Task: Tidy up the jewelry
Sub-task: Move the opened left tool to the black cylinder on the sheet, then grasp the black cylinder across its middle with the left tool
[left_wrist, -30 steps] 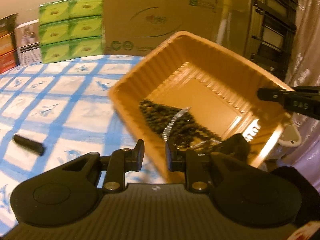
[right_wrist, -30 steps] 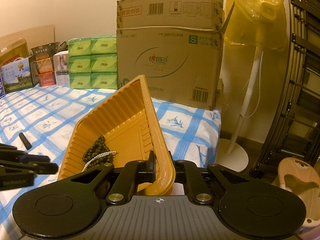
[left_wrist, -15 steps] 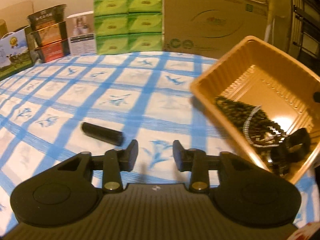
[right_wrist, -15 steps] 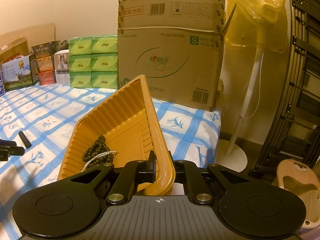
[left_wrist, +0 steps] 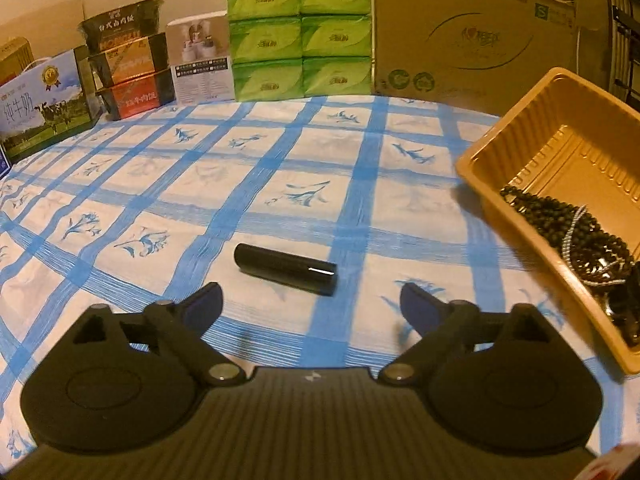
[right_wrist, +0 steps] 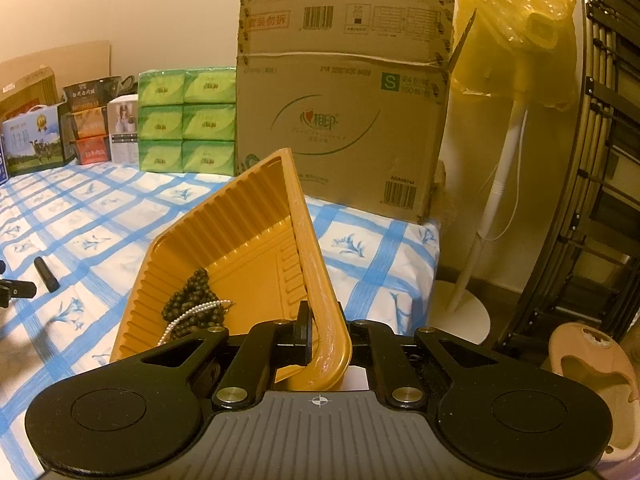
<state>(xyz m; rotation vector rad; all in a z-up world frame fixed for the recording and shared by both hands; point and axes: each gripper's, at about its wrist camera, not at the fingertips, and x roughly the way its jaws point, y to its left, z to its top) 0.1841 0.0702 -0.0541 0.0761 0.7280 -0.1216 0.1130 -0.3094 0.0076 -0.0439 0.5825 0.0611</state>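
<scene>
A black cylinder (left_wrist: 285,269) lies on the blue-checked cloth (left_wrist: 200,184), a short way beyond my left gripper (left_wrist: 311,304). That gripper's jaws are opening wide, with nothing between them. The orange plastic tray (left_wrist: 516,128) sits tilted at the right, holding dark bead strands (left_wrist: 560,224) and a thin silver chain (left_wrist: 571,227). My right gripper (right_wrist: 326,338) is shut on the tray's near rim (right_wrist: 320,304); the beads (right_wrist: 191,300) and the chain (right_wrist: 192,314) lie low in the tray. The cylinder (right_wrist: 46,274) shows far left in the right wrist view.
Green tissue packs (left_wrist: 300,36), a large cardboard box (right_wrist: 344,116), food boxes (left_wrist: 124,72) and a milk carton (left_wrist: 40,100) line the back of the table. Beyond the table's right edge stand a bagged fan (right_wrist: 516,28), a folding rack (right_wrist: 608,160) and a slipper (right_wrist: 592,364).
My left gripper swung left from over the tray to face the black cylinder, and its jaws spread from nearly shut to wide. The right gripper and the tray stayed put.
</scene>
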